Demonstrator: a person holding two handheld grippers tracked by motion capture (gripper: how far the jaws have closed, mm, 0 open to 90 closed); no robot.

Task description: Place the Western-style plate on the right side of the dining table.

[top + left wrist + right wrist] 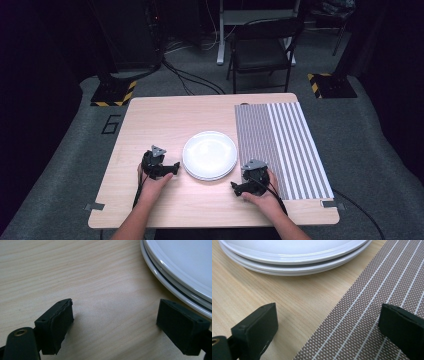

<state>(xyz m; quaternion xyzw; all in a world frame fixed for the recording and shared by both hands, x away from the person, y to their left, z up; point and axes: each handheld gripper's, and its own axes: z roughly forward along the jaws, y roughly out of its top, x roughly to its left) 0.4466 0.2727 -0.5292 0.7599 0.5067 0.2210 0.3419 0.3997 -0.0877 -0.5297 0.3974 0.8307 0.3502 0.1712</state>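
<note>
From the high view I have both grippers low on the counter, one either side of the stacked plates. My left gripper sits just left of the stack with its tips pointing at the rim. My right gripper is near the stack's lower right edge, at the border of the striped placemat. From here I cannot judge how wide either gripper stands. Nothing is lifted and the mat carries nothing. My guess is the plates are meant to go onto it, so the work looks unstarted.

In the left gripper view, my left gripper is released, jaws spread wide with bare wood between them. The stacked plates lie ahead and to its right, the right jaw close to the bottom rim, though I cannot tell whether it touches. This view shows what the high one hides: at least two plates, perhaps three, with a dark gap between the rims.

In the right gripper view, my right gripper is also released and grips nothing. The stacked plates are straight ahead and a little left, apart from the jaws. The striped placemat runs under the right jaw, while the left jaw hangs over wood. Here the mat's woven texture and the layered rims are plain.

What is left, I judge: close on a rim, lift, carry to the mat.
</note>
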